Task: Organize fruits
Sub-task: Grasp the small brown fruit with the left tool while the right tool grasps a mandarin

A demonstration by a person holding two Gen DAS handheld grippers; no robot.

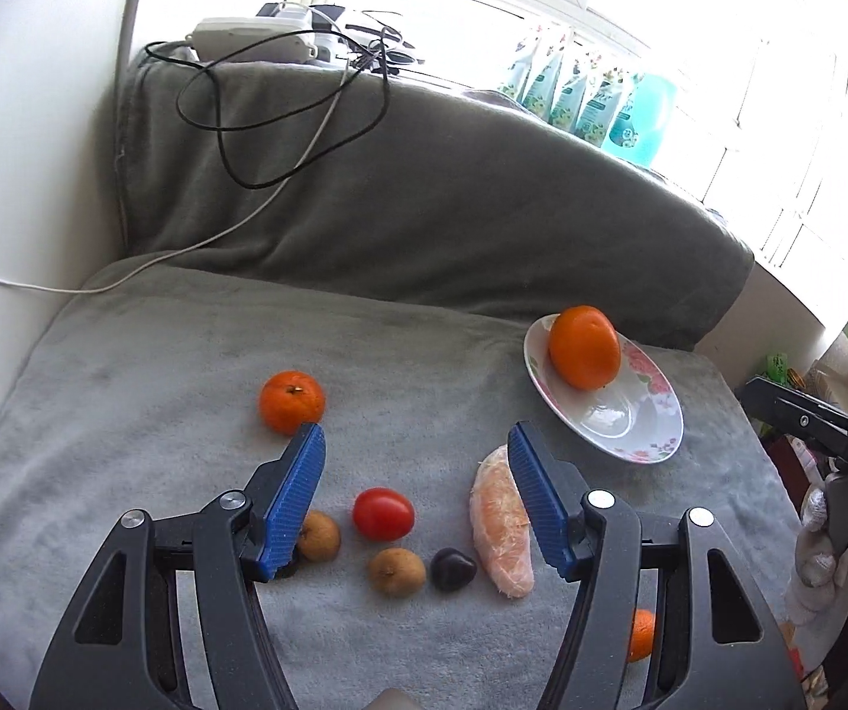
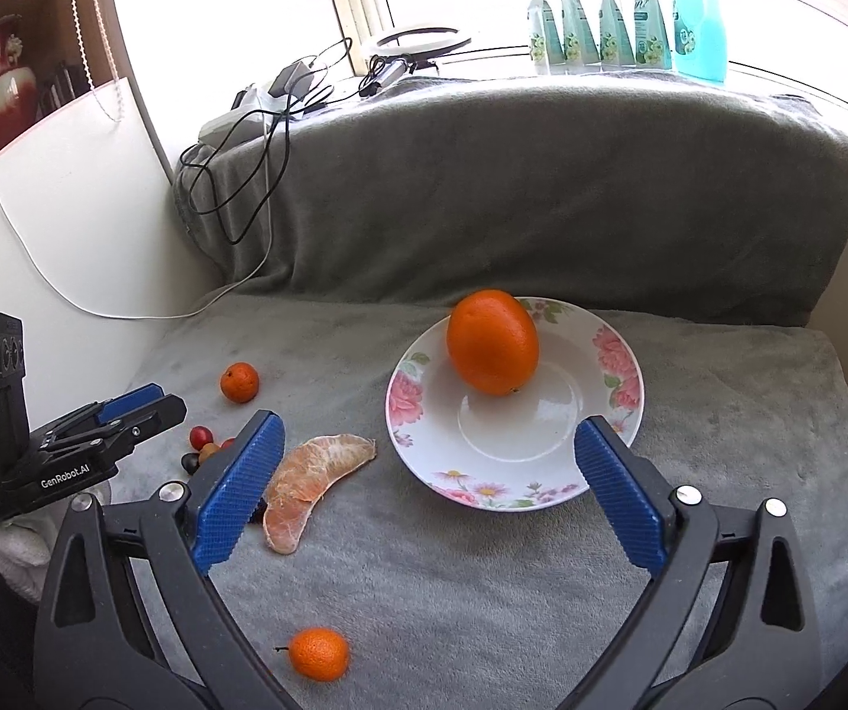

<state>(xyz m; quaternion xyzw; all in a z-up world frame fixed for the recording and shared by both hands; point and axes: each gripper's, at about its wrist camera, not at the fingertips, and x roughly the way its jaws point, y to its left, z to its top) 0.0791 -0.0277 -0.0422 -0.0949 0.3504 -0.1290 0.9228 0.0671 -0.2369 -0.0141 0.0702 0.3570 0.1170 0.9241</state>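
The big orange (image 2: 492,341) sits on the flowered plate (image 2: 613,349) — free of the right gripper (image 2: 429,464), whose jaws stand wide and empty. The left gripper (image 1: 417,476) hangs half open over a tomato (image 1: 383,513), holding nothing — a peeled segment (image 1: 498,538) lies beside it.

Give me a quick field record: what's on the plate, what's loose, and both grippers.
plate: floral plate, holds one large orange
loose on blanket: peeled citrus segment; near mandarin; far mandarin; red tomato; two brown fruits; dark fruit
surface: grey blanket
left gripper: open, empty, above the small fruits
right gripper: open wide, empty, in front of the plate
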